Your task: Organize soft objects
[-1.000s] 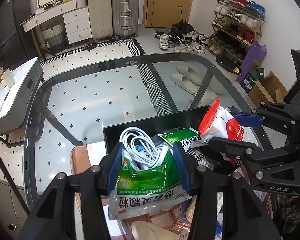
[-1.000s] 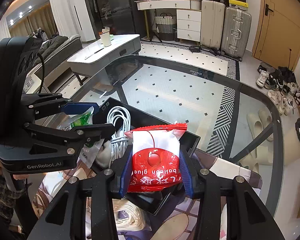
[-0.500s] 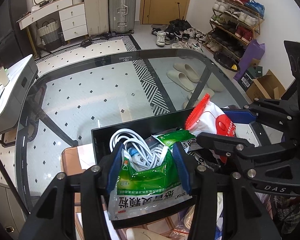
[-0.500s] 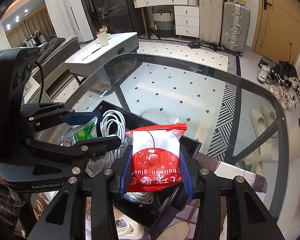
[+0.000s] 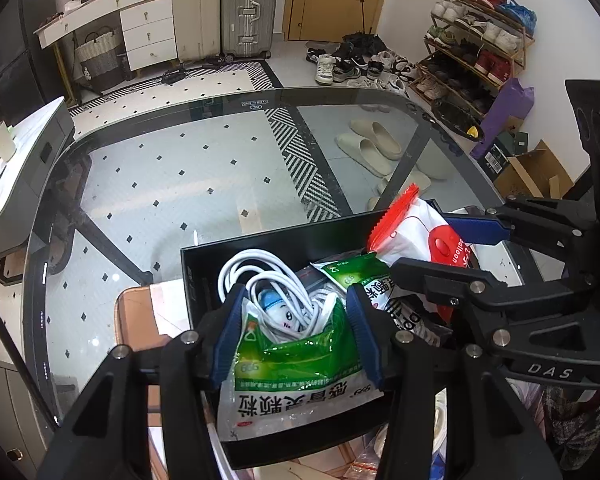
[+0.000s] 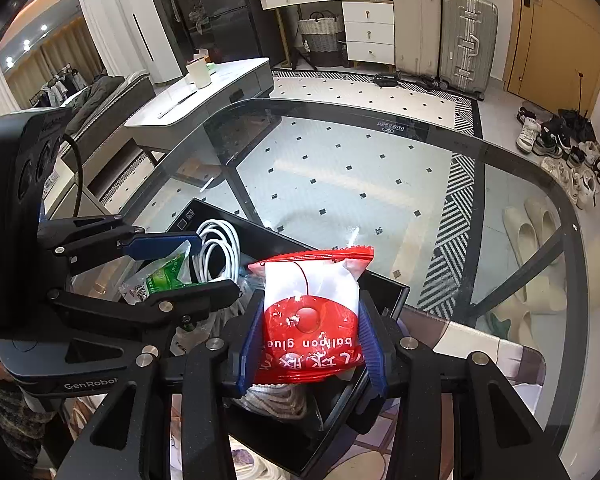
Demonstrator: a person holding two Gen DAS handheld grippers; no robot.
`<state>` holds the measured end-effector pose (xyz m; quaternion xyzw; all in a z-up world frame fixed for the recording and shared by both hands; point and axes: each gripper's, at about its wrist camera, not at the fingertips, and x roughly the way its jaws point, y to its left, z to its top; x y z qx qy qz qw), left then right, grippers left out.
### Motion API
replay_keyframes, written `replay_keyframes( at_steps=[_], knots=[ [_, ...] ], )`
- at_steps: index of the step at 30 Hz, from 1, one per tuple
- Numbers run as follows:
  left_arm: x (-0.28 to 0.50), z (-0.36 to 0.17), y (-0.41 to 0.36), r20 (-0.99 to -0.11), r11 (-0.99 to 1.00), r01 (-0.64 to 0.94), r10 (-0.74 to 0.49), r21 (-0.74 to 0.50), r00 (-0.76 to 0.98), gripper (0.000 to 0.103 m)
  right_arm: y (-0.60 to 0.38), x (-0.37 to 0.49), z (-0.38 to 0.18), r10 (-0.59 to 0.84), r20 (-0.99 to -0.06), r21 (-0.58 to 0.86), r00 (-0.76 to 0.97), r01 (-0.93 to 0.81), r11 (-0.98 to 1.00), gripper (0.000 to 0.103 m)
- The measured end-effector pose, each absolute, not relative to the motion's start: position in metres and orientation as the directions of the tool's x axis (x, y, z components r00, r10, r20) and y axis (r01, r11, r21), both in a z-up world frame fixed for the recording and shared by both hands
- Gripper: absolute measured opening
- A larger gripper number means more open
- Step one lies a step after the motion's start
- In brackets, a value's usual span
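Note:
In the left wrist view my left gripper (image 5: 296,332) is shut on a green and white medicine pouch (image 5: 296,376), held just above the near side of a black open box (image 5: 260,248). Inside the box lie a coiled white cable (image 5: 260,276) and another green pouch (image 5: 356,276). My right gripper (image 6: 310,332) is shut on a red and white "balloon glue" pouch (image 6: 312,300), which hangs over the box's right part (image 6: 384,284). The two grippers are close side by side: the right gripper (image 5: 440,246) shows at the right, the left gripper (image 6: 180,268) at the left.
The box stands on a printed mat (image 6: 480,348) at the near edge of a glass table (image 5: 220,152). A coil of cream cord (image 6: 268,396) lies under the right gripper. Slippers (image 5: 372,148) show through the glass. A white side table (image 6: 204,92) stands at the far left.
My right gripper has shifted slightly left, toward the left gripper, with the red pouch still in it. The left gripper has barely moved and keeps its green pouch.

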<state>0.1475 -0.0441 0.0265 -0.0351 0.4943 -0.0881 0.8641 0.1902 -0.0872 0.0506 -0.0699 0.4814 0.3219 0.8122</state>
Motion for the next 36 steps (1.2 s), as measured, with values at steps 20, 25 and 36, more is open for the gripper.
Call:
replay_keyframes(
  at_steps=[20,25,36],
  knots=[
    [0.12,0.048,-0.027,-0.827,0.985,0.092,-0.175,-0.149,0.534,0.089,-0.107,0.167,0.075,0.465,-0.8,0.193,0.38,-0.57,0.798,0.087],
    [0.11,0.054,-0.025,-0.826,0.987,0.09,-0.158,-0.129,0.541,0.096,-0.112,0.153,0.08,0.456,-0.8,0.178,0.389,-0.573,0.8,0.094],
    [0.085,0.064,-0.024,-0.817,0.991,0.094,-0.132,-0.096,0.561,0.103,-0.121,0.128,0.09,0.44,-0.8,0.154,0.408,-0.569,0.808,0.098]
  ],
)
